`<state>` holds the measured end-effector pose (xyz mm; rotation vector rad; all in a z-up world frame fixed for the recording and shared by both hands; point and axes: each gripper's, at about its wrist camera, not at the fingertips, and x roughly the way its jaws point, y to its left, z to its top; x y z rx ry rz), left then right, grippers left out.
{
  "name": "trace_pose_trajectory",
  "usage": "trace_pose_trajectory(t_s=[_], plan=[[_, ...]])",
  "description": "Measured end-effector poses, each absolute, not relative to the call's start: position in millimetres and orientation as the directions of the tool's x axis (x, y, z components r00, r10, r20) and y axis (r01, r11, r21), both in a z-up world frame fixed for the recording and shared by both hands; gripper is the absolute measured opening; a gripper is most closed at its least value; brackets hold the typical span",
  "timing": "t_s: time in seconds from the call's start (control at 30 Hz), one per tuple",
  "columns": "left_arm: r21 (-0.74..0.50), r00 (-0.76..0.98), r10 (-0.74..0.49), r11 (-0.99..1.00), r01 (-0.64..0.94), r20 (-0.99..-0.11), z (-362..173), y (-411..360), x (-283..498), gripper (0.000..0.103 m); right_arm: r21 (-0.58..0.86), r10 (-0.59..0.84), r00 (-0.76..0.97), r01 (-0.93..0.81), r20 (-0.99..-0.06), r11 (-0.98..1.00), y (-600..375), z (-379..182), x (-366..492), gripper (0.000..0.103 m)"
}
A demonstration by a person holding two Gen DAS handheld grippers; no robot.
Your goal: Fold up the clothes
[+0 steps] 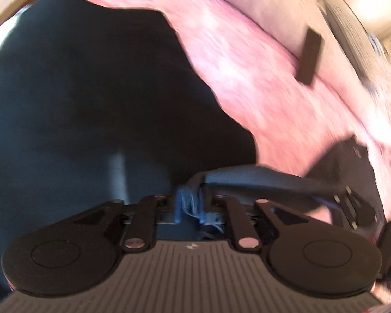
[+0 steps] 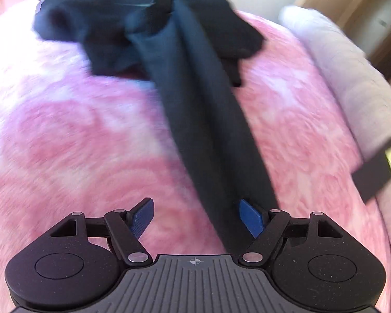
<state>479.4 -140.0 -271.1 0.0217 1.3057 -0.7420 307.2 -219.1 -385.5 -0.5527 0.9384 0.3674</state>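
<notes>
The left gripper (image 1: pixel 189 206) pinches a bunched dark garment (image 1: pixel 91 91) filling the frame's left; the right gripper (image 2: pixel 195 219) gapes over the blurred pink blanket (image 2: pixel 65 130).

Dark navy garment (image 2: pixel 200 99); pink-white mottled blanket (image 2: pixel 73 130); blue tong pads (image 2: pixel 250 217).
</notes>
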Motion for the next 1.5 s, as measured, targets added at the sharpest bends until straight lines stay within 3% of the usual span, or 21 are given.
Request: trace_pose_trajectory(t_s=[0.07, 0.17, 0.43, 0.7, 0.8, 0.83, 0.87, 1.13, 1.27, 1.4, 1.5], plan=[[-0.379, 0.115, -0.490, 0.783, 0.494, -0.864, -268, -127, 470, 0.033, -0.260, 0.046, 0.555, -0.460, -0.831, 0.849, -224, -384, 310, 0.076], [-0.392, 0.098, -0.501, 0.771, 0.502, -0.860, -271, -112, 451, 0.038, -0.235, 0.053, 0.558, -0.431, -0.828, 0.871, -222, -377, 307, 0.076], [-0.443, 0.056, -0.548, 0.728, 0.523, -0.835, -276, -120, 426, 0.037, -0.226, 0.060, 0.536, -0.451, -0.842, 0.863, -203, -388, 309, 0.076], [-0.485, 0.024, -0.582, 0.699, 0.525, -0.813, -284, -136, 417, 0.041, -0.177, 0.062, 0.571, -0.354, -0.819, 0.919, -220, -371, 314, 0.076], [-0.457, 0.006, -0.548, 0.704, 0.544, -0.837, -296, -148, 415, 0.027, -0.150, 0.053, 0.592, -0.288, -0.804, 0.946, -231, -359, 315, 0.076], [-0.451, 0.004, -0.544, 0.700, 0.555, -0.839, -295, -150, 412, 0.001, -0.148, 0.043, 0.597, -0.267, -0.801, 0.952, -235, -356, 316, 0.076], [-0.450, 0.004, -0.547, 0.693, 0.563, -0.837, -293, -149, 408, 0.000, -0.144, 0.032, 0.603, -0.242, -0.797, 0.960, -240, -352, 316, 0.076], [-0.442, -0.032, -0.504, 0.725, 0.528, -0.863, -273, -93, 383, 0.000, -0.064, -0.009, 0.619, -0.067, -0.785, 0.996, -280, -335, 323, 0.076], [-0.407, -0.073, -0.439, 0.742, 0.532, -0.895, -285, -87, 372, 0.000, -0.019, 0.028, 0.609, -0.072, -0.793, 0.997, -280, -340, 332, 0.076], [-0.397, -0.091, -0.415, 0.749, 0.531, -0.905, -287, -80, 363, 0.000, 0.035, 0.089, 0.490, -0.118, -0.867, 0.992, -267, -363, 344, 0.076], [-0.392, -0.076, -0.419, 0.751, 0.531, -0.905, -276, -72, 359, 0.013, 0.090, 0.136, 0.438, -0.125, -0.889, 0.988, -262, -369, 346, 0.076]])
